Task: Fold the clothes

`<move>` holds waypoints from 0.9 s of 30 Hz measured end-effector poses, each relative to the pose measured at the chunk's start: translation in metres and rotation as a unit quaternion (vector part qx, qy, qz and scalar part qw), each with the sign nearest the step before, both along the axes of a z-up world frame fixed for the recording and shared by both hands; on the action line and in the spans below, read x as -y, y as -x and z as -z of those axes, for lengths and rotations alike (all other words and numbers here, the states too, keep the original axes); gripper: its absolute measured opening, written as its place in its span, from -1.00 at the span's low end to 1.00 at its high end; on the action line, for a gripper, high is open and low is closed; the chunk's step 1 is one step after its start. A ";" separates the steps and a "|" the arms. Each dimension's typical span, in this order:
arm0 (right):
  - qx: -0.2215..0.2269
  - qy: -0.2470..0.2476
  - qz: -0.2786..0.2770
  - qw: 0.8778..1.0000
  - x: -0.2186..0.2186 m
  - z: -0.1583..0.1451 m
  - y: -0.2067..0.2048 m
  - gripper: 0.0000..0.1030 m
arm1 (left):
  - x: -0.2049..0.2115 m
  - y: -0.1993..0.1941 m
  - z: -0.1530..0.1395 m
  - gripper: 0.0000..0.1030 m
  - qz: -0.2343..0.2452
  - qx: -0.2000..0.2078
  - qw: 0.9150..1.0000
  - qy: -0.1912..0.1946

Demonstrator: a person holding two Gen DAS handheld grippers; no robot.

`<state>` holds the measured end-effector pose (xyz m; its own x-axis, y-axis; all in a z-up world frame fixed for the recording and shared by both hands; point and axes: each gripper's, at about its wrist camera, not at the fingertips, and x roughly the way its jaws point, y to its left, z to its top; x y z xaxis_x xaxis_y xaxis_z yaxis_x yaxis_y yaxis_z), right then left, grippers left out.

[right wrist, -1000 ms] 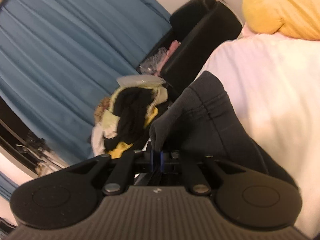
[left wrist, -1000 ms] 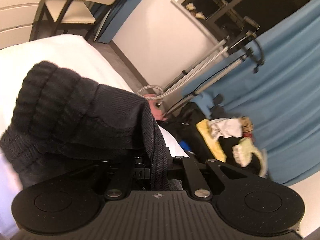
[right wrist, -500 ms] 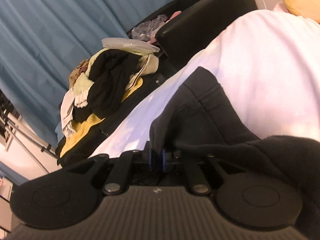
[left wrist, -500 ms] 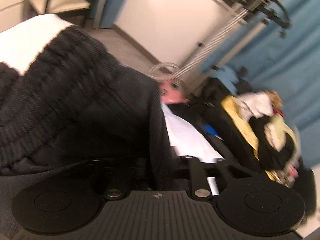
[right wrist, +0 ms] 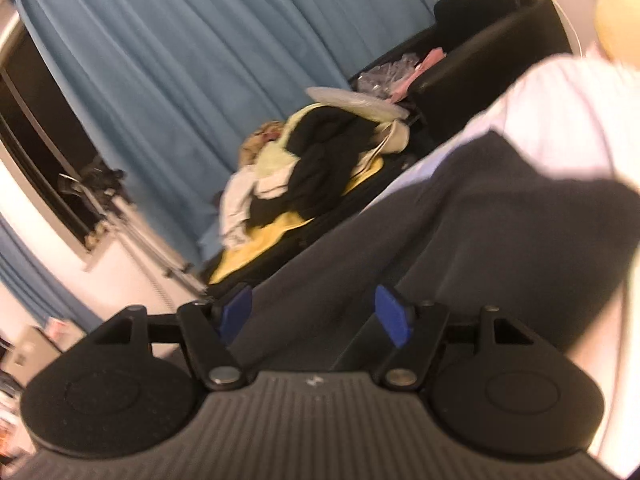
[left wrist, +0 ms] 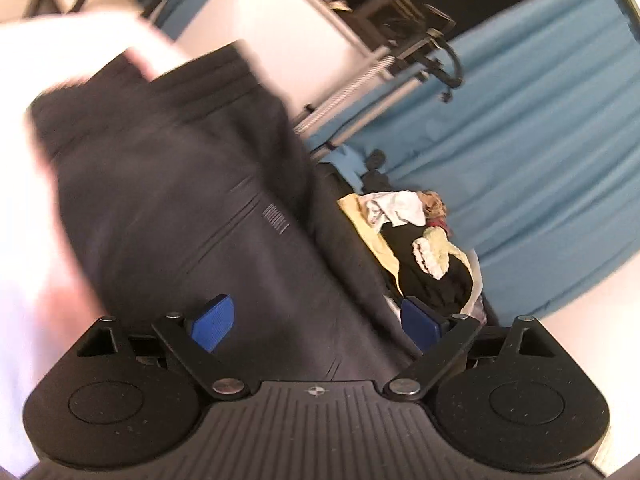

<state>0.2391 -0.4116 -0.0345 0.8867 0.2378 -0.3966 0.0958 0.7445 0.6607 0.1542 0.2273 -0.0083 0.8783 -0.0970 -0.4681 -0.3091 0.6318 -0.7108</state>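
One white bed (left wrist: 24,240) fills the near ground, and one blue curtain (right wrist: 192,80) hangs behind it. One dark garment (left wrist: 180,208), grey-black with stitched seams, lies spread on the white bed cover and runs right up under both cameras. Beyond the bed edge sits one heap of mixed clothes (right wrist: 304,172), yellow, black, white and pale green, with a black sofa (right wrist: 480,52) past it and one yellow cushion (right wrist: 616,28) at the far right of the right wrist view.

Two grippers are on show. The left gripper (left wrist: 316,320) has just been opening; its blue fingers (left wrist: 212,322) now stand spread wide, with the dark garment lying between them and no pad pressing on it. The right gripper (right wrist: 316,316) has just been opening too; its blue fingers (right wrist: 394,318) are parted, a little less wide, the garment below and between them, ungripped. Both views are blurred.
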 end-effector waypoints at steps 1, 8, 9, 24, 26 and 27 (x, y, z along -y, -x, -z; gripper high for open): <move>0.002 -0.018 0.000 1.000 -0.006 0.001 0.012 0.39 | 0.002 0.011 0.007 0.79 -0.009 -0.003 1.000 -0.001; -0.051 -0.120 0.001 0.992 -0.013 0.038 0.063 0.45 | -0.007 0.025 0.029 0.78 -0.030 0.006 0.999 -0.031; -0.053 -0.144 0.001 0.988 -0.009 0.042 0.063 0.49 | -0.014 0.020 0.034 0.77 -0.033 -0.002 0.999 -0.013; -0.005 -0.179 0.074 0.981 0.031 0.100 -0.001 0.67 | -0.056 -0.011 0.071 0.77 -0.100 -0.001 0.985 0.137; 0.009 -0.197 0.086 0.977 0.037 0.107 -0.004 0.65 | -0.047 0.003 0.068 0.78 -0.135 -0.001 0.981 0.143; 0.012 -0.197 0.089 0.976 0.038 0.107 -0.007 0.65 | -0.041 0.009 0.066 0.78 -0.149 0.000 0.979 0.140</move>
